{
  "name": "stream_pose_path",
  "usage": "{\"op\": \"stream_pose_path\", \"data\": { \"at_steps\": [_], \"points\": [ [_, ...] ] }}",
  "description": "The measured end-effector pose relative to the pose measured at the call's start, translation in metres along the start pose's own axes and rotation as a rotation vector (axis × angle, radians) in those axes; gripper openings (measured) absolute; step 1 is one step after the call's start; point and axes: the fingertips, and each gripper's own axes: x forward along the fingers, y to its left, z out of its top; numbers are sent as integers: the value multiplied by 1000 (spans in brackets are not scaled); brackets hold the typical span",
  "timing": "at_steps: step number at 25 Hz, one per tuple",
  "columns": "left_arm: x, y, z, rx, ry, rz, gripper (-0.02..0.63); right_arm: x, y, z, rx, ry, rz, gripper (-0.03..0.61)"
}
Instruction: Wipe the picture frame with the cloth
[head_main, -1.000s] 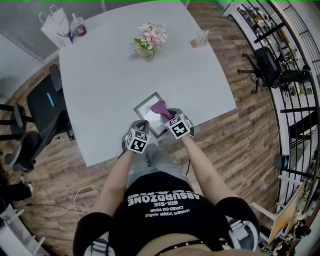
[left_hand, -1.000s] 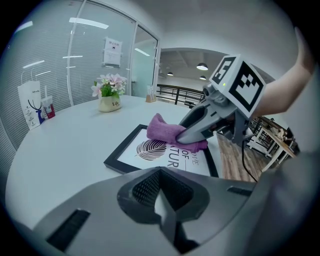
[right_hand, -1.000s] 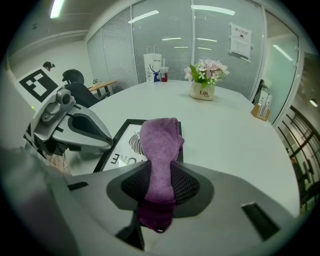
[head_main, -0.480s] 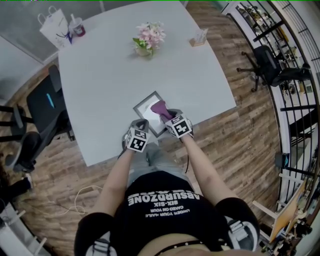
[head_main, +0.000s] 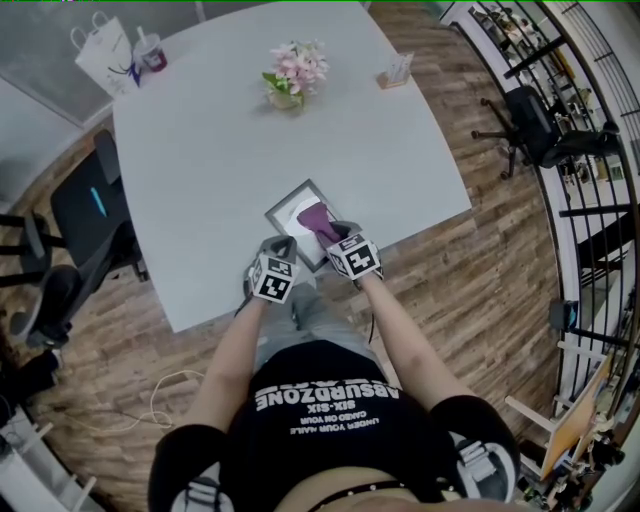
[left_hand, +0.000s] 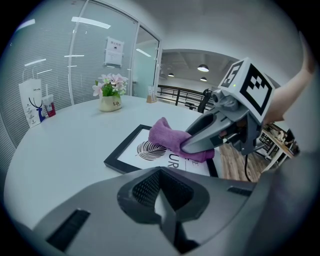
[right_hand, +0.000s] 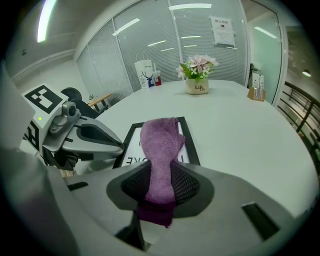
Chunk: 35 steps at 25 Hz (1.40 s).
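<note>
Right hand-held gripper (right_hand: 159, 192) clamped on purple cloth (right_hand: 160, 142), cloth end resting on picture frame (head_main: 288, 213) near front edge of surface (head_main: 220, 150). Left hand-held gripper (left_hand: 162, 200) closed, empty, beside frame. Risk: sliding of unbraced frame off edge under wipe pressure.

The head view looks steeply down from above the person (head_main: 320, 400) onto the table's (head_main: 200, 180) near edge. Both gripper views ride low and close over that edge, facing the flowers (left_hand: 111, 85) and glass wall (right_hand: 150, 40). All three share the picture frame (head_main: 290, 212) and cloth (head_main: 318, 222). The left gripper view catches the right tongs (left_hand: 186, 147) side-on, and the right gripper view the left tongs (right_hand: 119, 147).
</note>
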Motion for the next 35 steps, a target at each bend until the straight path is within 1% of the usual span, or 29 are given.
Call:
{"op": "stream_pose_path", "data": {
  "at_steps": [3, 5, 15, 20, 27, 31, 35],
  "points": [
    [0, 0, 0, 3, -11, 1, 15, 0, 9, -3, 2, -8, 9, 124],
    [0, -1, -1, -2, -1, 1, 15, 0, 15, -4, 8, -13, 19, 123],
    [0, 0, -1, -7, -3, 3, 15, 3, 50, -9, 65, -22, 116, 124],
    [-1, -1, 1, -9, -6, 5, 15, 1, 55, -10, 115, -32, 146, 124],
    [-1, 0, 0, -3, -3, 2, 15, -6, 64, -16, 137, -26, 170, 124],
    [-1, 1, 0, 1, -5, 3, 15, -10, 68, -21, 118, -43, 171, 125],
    [-1, 0, 0, -4, -4, -3, 15, -15, 64, -25, 28, -40, 150, 127]
  ]
}}
